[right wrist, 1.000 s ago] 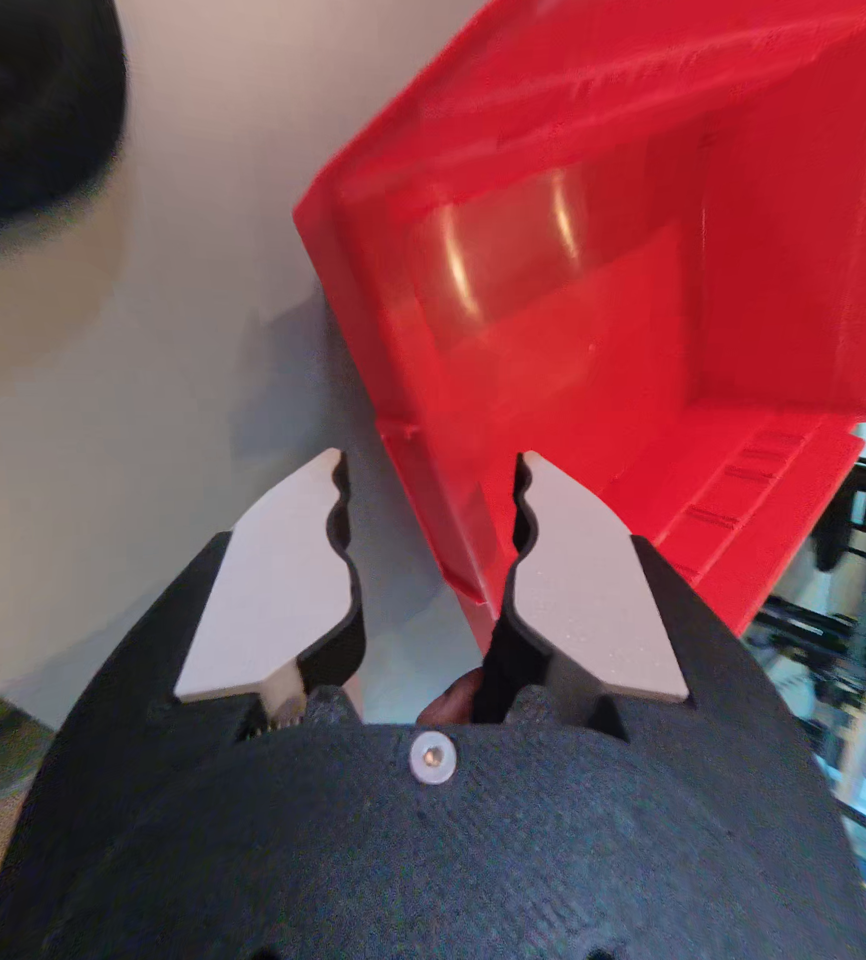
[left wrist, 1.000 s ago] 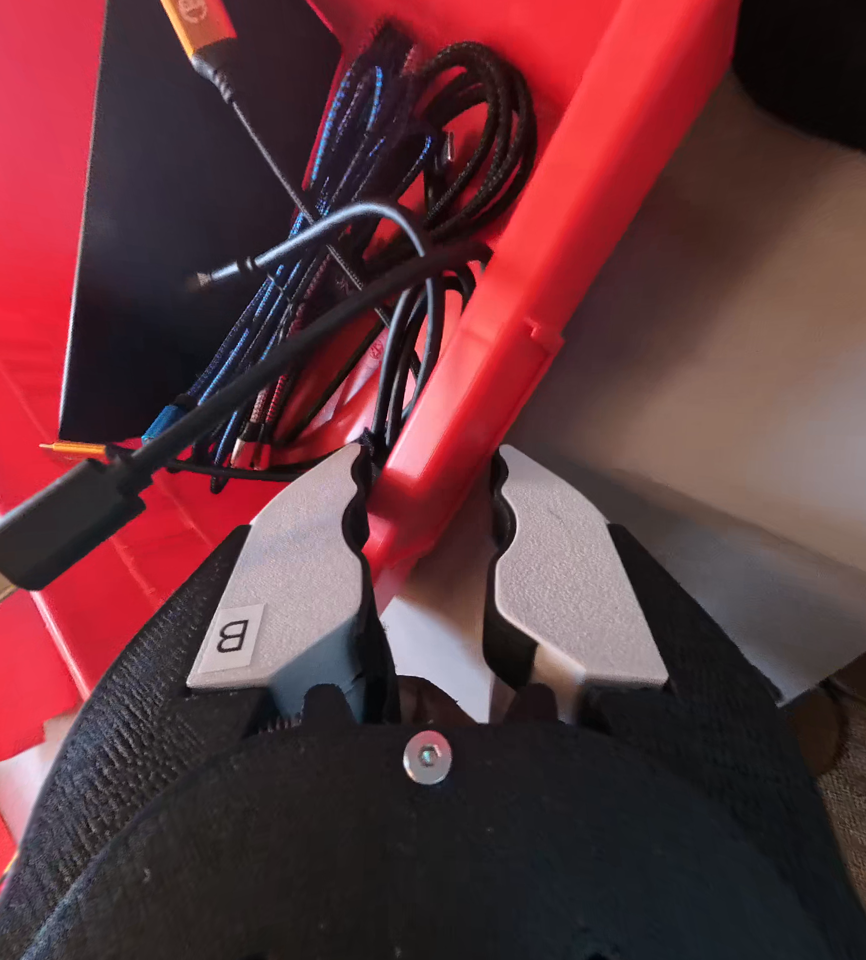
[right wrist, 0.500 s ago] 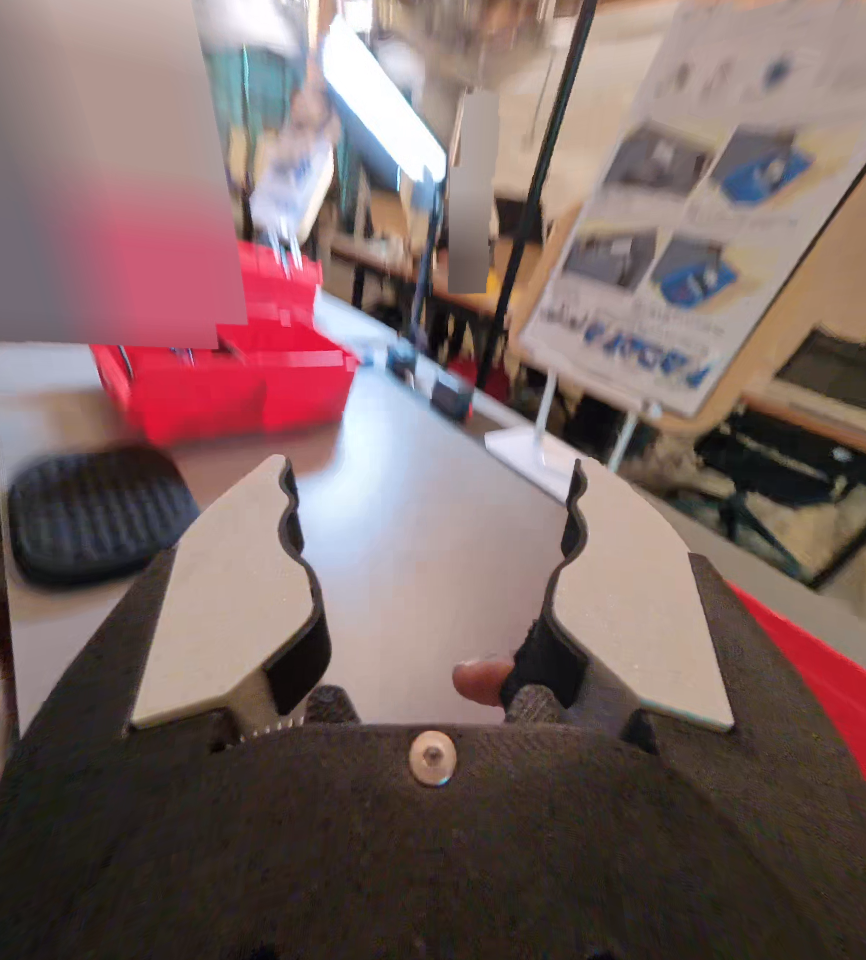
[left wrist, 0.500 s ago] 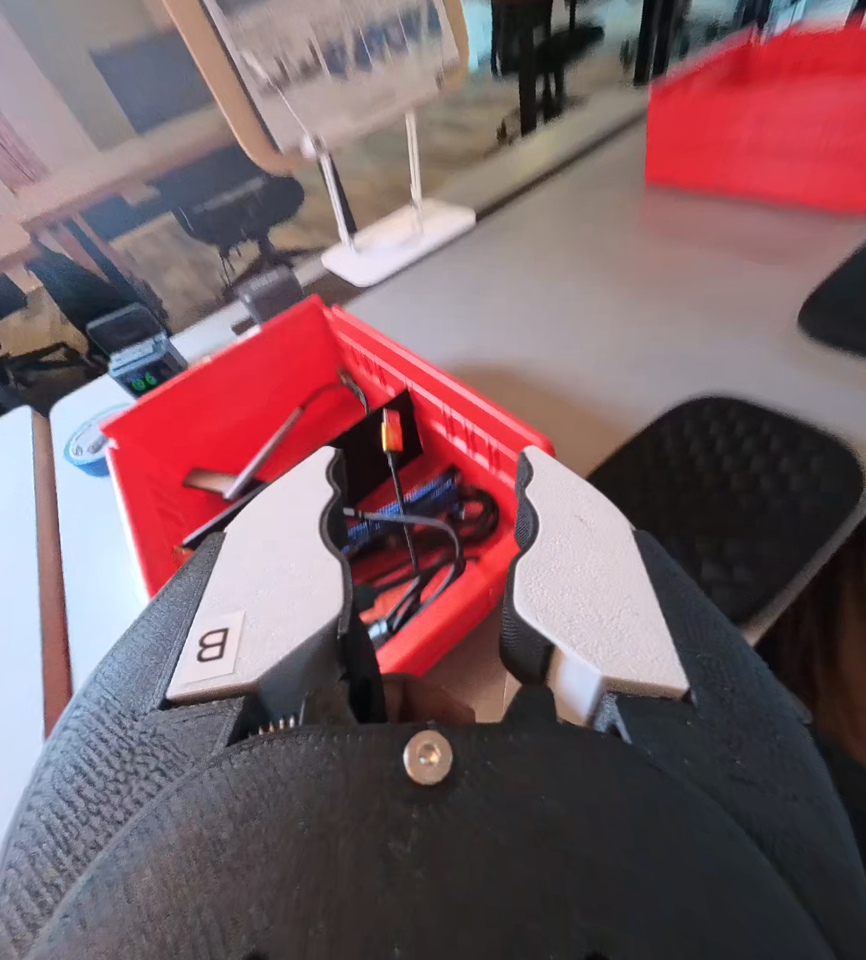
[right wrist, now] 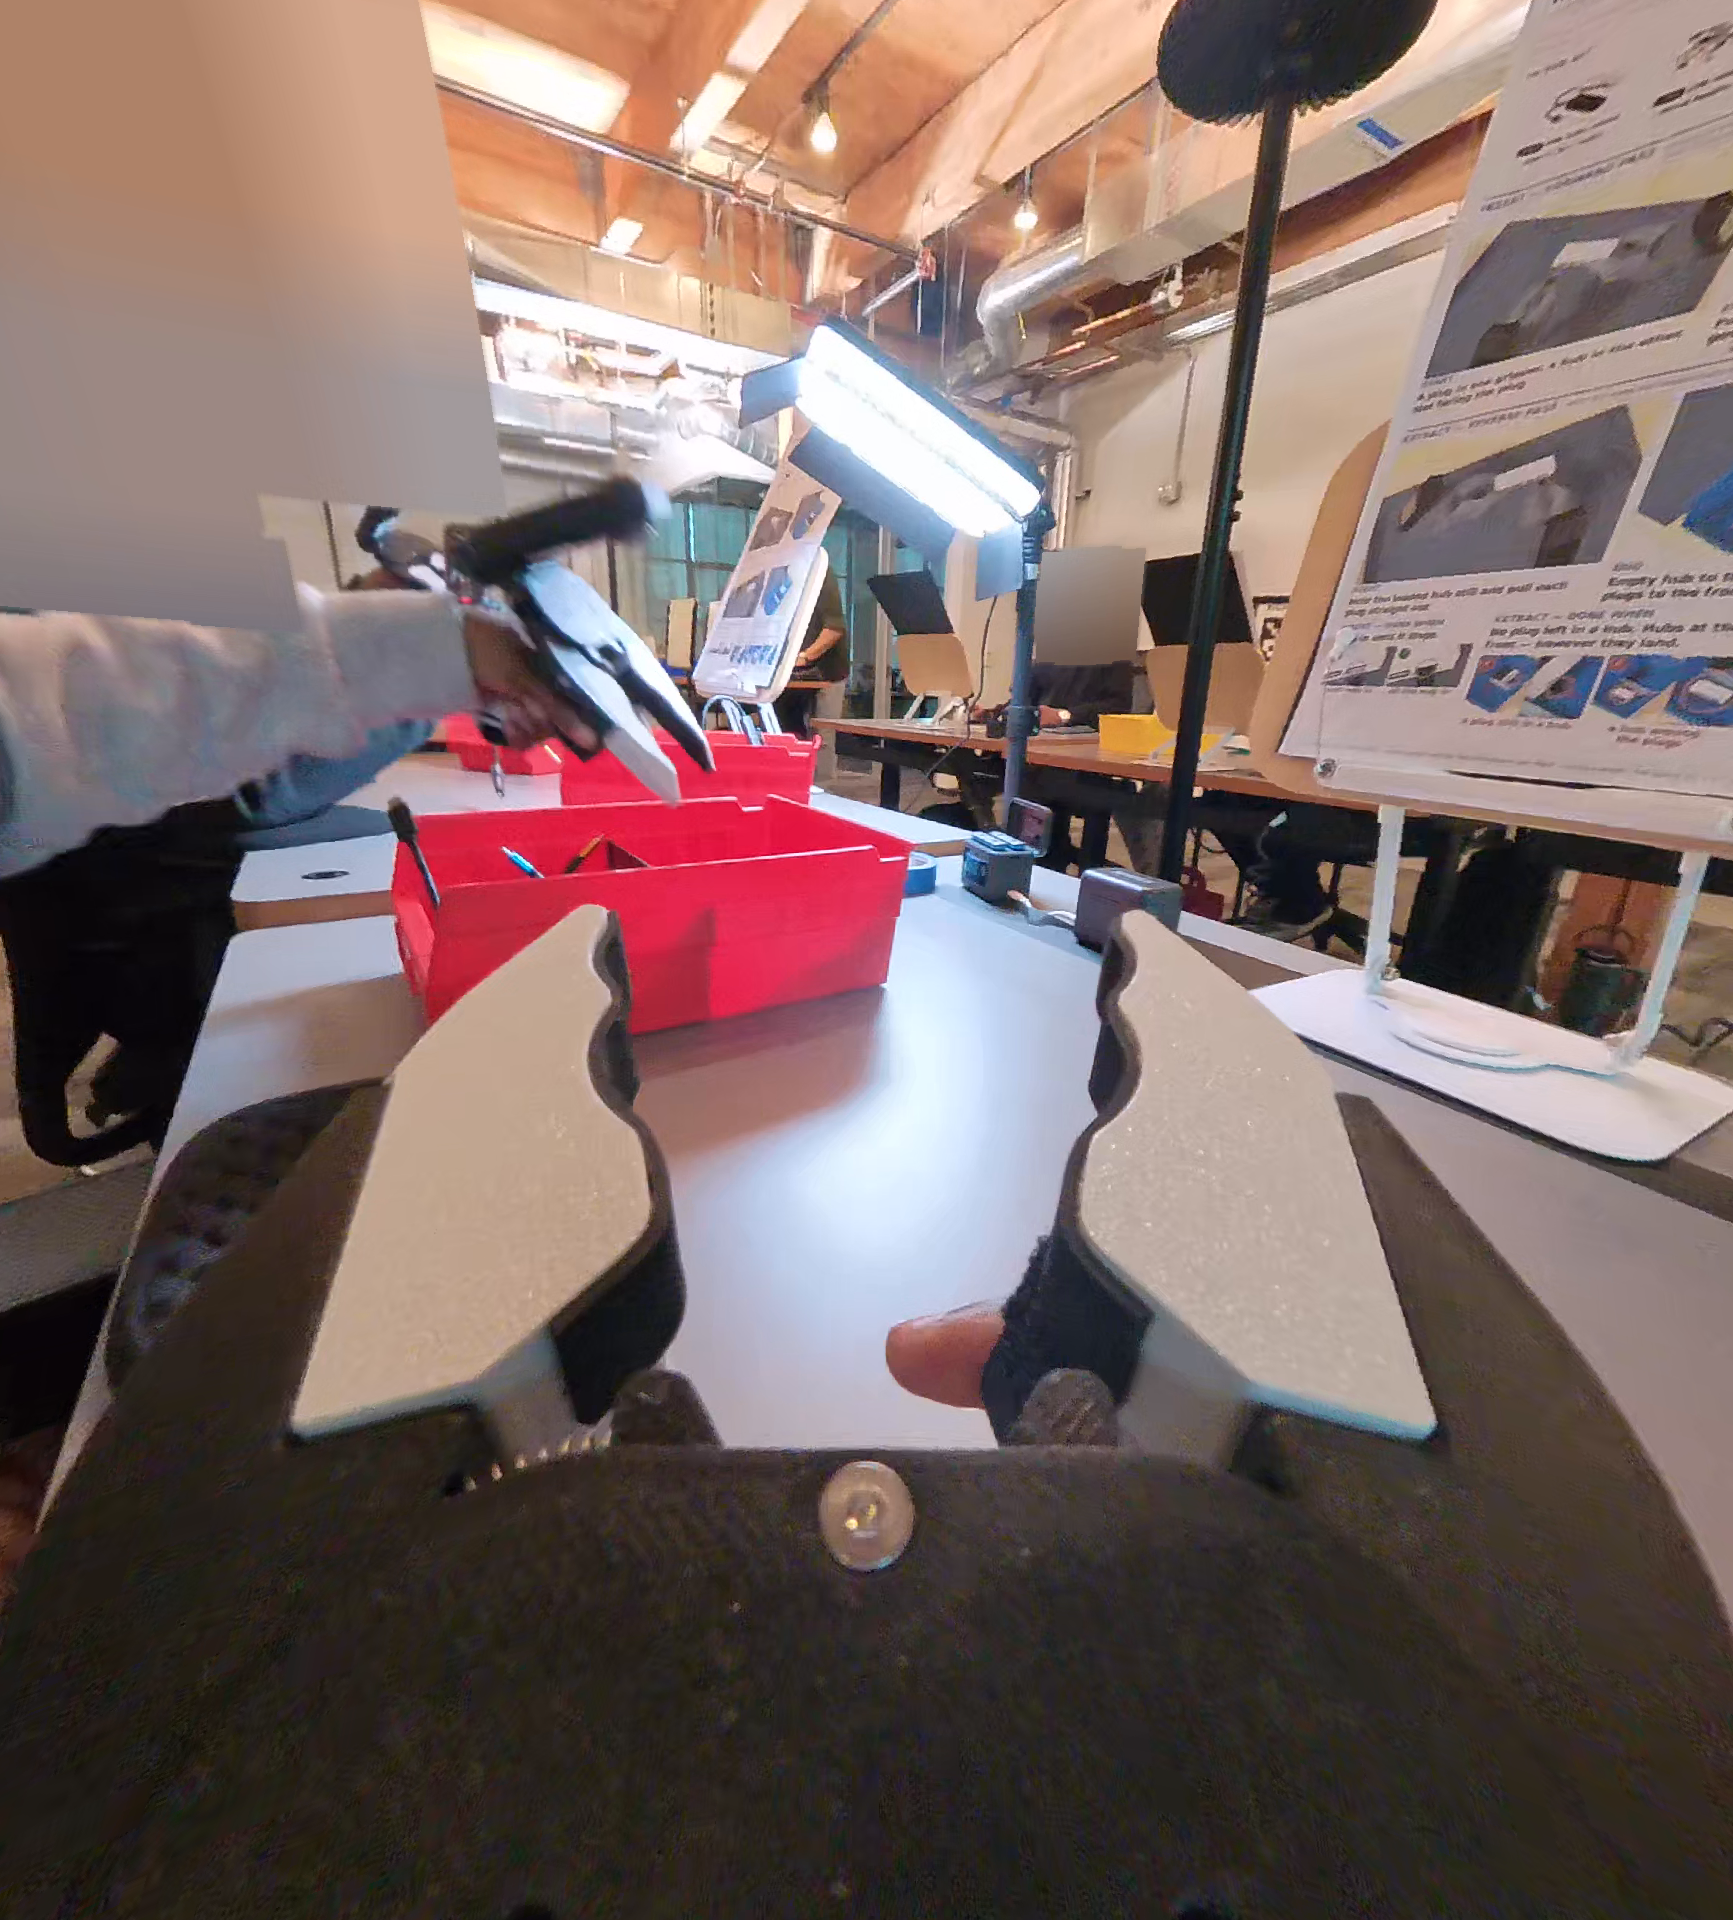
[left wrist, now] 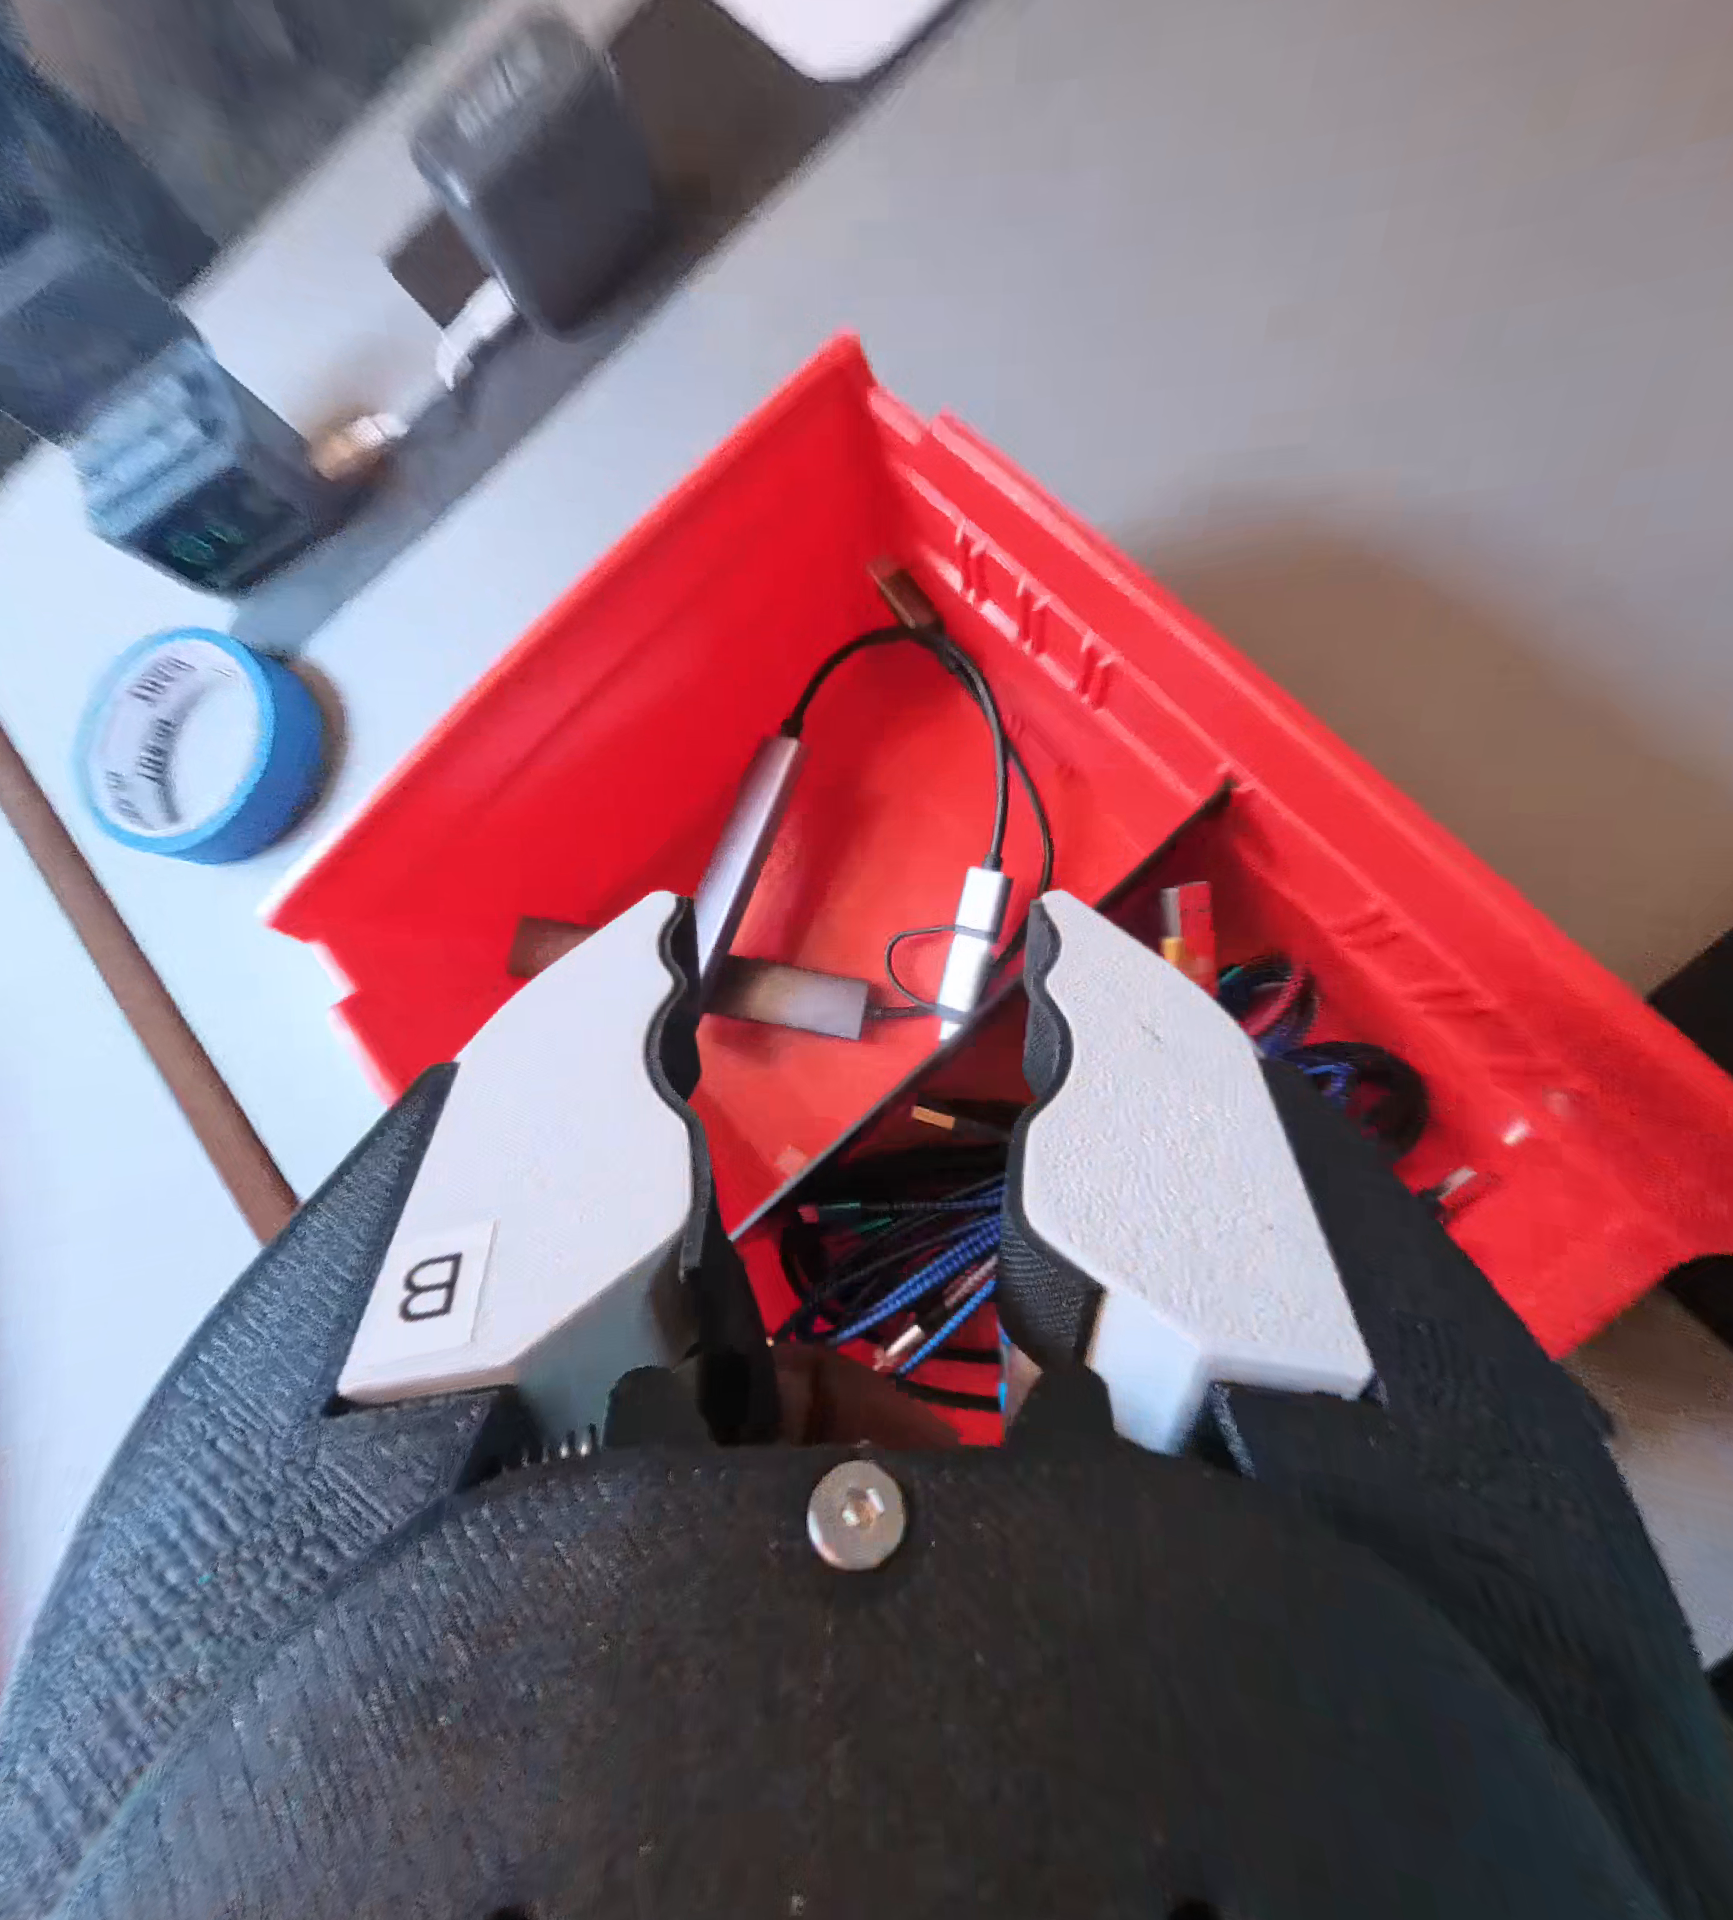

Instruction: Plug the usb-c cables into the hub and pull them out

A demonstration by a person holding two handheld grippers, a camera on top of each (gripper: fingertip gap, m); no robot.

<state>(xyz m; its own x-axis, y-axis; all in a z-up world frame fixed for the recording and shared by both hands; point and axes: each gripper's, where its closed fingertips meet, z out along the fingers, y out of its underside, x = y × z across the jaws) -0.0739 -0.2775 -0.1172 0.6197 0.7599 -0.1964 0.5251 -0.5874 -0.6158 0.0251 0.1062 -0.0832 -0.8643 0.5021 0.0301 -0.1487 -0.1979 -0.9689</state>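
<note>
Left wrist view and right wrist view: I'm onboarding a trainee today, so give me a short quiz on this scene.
1. True or false: the left gripper holds a cable.
2. Which side of the black divider in the red bin holds the hubs: A, the far compartment; B, the near one with the braided cables?
3. What blue thing lies on the table beside the bin?

Key: 1 false, it is open and empty. 2 A. 3 a tape roll.

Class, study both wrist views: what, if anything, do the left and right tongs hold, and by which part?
Nothing is held. The left tongs hang open above the red plastic bin; the right tongs are open over the grey table.
</note>
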